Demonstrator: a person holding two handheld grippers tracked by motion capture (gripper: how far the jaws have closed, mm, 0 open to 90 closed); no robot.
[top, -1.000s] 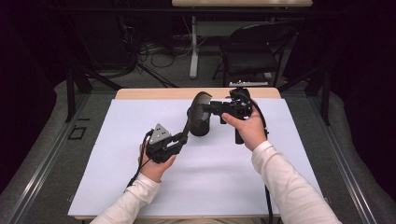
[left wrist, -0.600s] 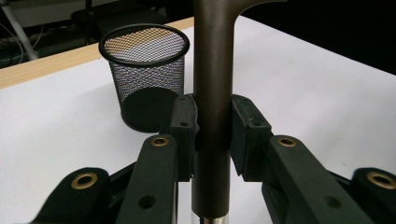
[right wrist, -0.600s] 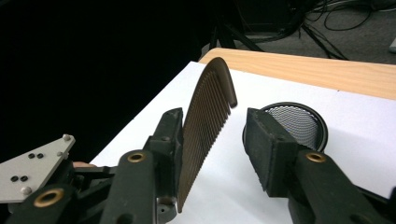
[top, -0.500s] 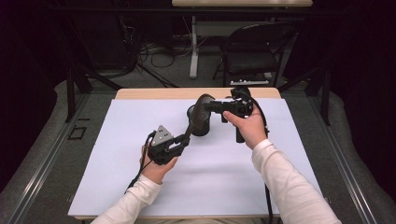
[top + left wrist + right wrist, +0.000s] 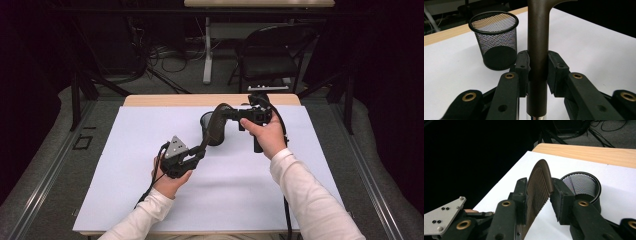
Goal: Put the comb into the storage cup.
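A dark brown utensil [image 5: 216, 126] with a round handle [image 5: 537, 45] and a ribbed, curved head [image 5: 539, 185] hangs above the white table cover between my two grippers. My left gripper [image 5: 202, 148] is shut on the handle, which stands upright between its pads [image 5: 522, 68]. My right gripper [image 5: 226, 113] reaches in from the right. Its jaws have just been closing on the ribbed head, and both pads [image 5: 559, 195] now touch it. A black mesh cup [image 5: 205, 121] stands upright and empty on the table just behind the utensil.
A white sheet [image 5: 150, 200] covers the table, with a bare wooden strip [image 5: 165, 100] along the far edge. Beyond the table stand a black chair [image 5: 267, 60] and a table leg amid cables on the floor. The left gripper's grey plate [image 5: 441, 216] sits low left in the right gripper view.
The right gripper's jaws have narrowed onto the utensil's head. Both hands have stayed where they were, and the left gripper still holds the handle.
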